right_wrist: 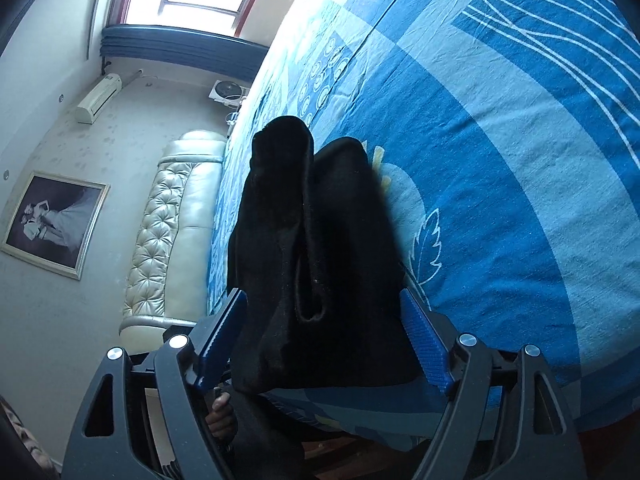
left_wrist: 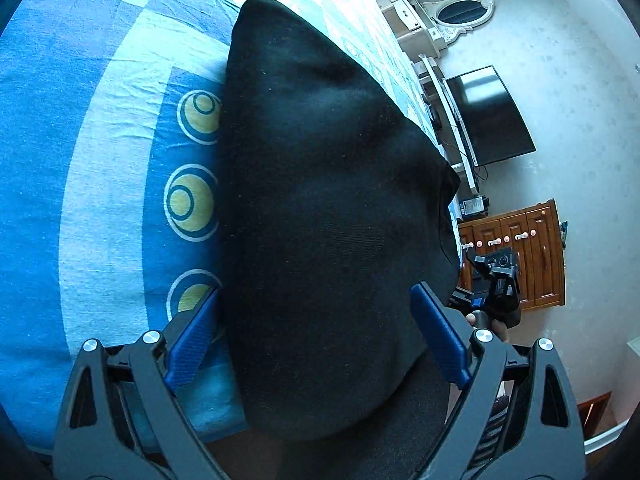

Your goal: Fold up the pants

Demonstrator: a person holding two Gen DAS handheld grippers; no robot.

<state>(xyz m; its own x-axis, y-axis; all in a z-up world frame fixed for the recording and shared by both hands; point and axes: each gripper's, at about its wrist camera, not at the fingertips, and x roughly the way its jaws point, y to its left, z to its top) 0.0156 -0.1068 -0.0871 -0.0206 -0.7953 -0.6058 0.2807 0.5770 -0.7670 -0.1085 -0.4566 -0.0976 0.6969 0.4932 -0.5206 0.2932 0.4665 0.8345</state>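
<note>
Black pants point(left_wrist: 320, 200) lie folded on the blue patterned bedsheet point(left_wrist: 80, 160) and fill the middle of the left wrist view. My left gripper point(left_wrist: 318, 332) is open, its blue pads wide apart on either side of the cloth's near end, not pressing on it. In the right wrist view the pants point(right_wrist: 320, 240) show as a thick stack of layers with a fold seam down the middle. My right gripper point(right_wrist: 324, 340) is open too, and the bundle's near edge lies between its spread pads. That right gripper point(left_wrist: 496, 280) also shows beyond the pants' right edge, held by a hand.
The bed's edge runs close to both grippers. A cream tufted headboard point(right_wrist: 168, 232) stands at one end of the bed. A dark TV point(left_wrist: 488, 116), a white dresser with a mirror point(left_wrist: 452, 20) and a wooden cabinet point(left_wrist: 520, 256) line the wall beyond the bed.
</note>
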